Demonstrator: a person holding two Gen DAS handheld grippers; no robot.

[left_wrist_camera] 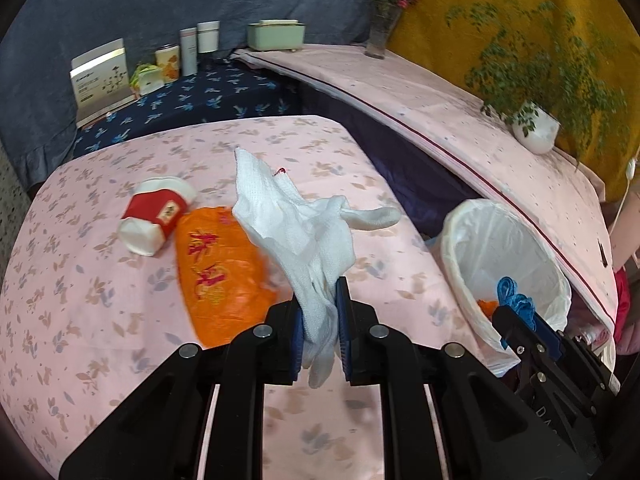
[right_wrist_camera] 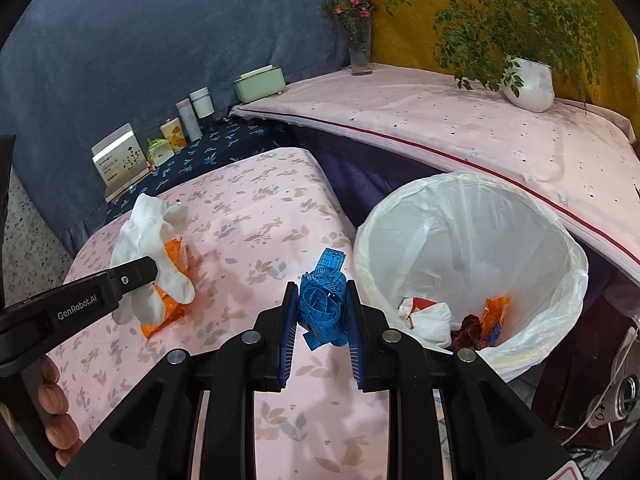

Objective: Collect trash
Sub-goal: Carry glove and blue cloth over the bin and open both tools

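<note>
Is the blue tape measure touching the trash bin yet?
Apart. The right wrist view shows the blue tape measure clamped in the right gripper, with pink cloth visible between it and the trash bin.

Orange wrapper (right_wrist_camera: 170, 312) behind white glove (right_wrist_camera: 148, 240)

The left gripper (left_wrist_camera: 320, 312) angles downward, its blue-padded jaws clamped on a crumpled white mesh cloth (left_wrist_camera: 296, 220). To its right, the right gripper (right_wrist_camera: 320, 312) also tilts down, jaws pinched on a bundled blue measuring tape (right_wrist_camera: 324, 300). A person's fingers (right_wrist_camera: 54, 396) wrap the left gripper's handle.
</note>
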